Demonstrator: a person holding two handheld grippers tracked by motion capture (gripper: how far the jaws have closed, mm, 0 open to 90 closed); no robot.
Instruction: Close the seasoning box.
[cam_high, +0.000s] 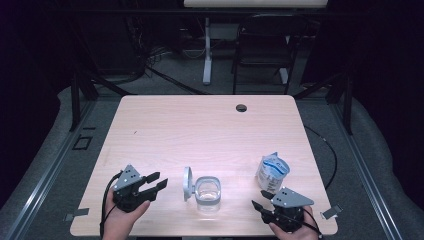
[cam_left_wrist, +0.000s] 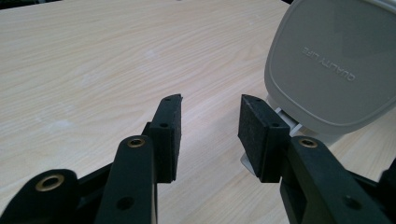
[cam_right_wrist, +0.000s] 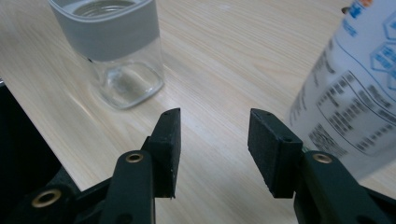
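Wooden table (cam_high: 200, 125): jar (cam_high: 207, 195), lid (cam_high: 187, 183), pouch (cam_high: 273, 171).

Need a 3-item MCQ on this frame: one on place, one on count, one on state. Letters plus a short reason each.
1. Where does the white pouch stand relative to the clear jar?
A. Toward the table's right side, farther back
B. To its left
C. Inside it

2. How many black jaws rise from the bottom of the left gripper view?
A. One
B. Two
C. Four

3. What is the state of the jar's grey lid?
A. Closed on the jar's mouth
C. Held between the right gripper's jaws
B. Off the mouth, standing up at the jar's left side

Answers:
1. A: the high view shows the pouch right of the jar and a little farther from the person.
2. B: two jaws of the left gripper stand apart with bare table between them.
3. B: the jar's mouth is uncovered and the lid stands on edge beside it.
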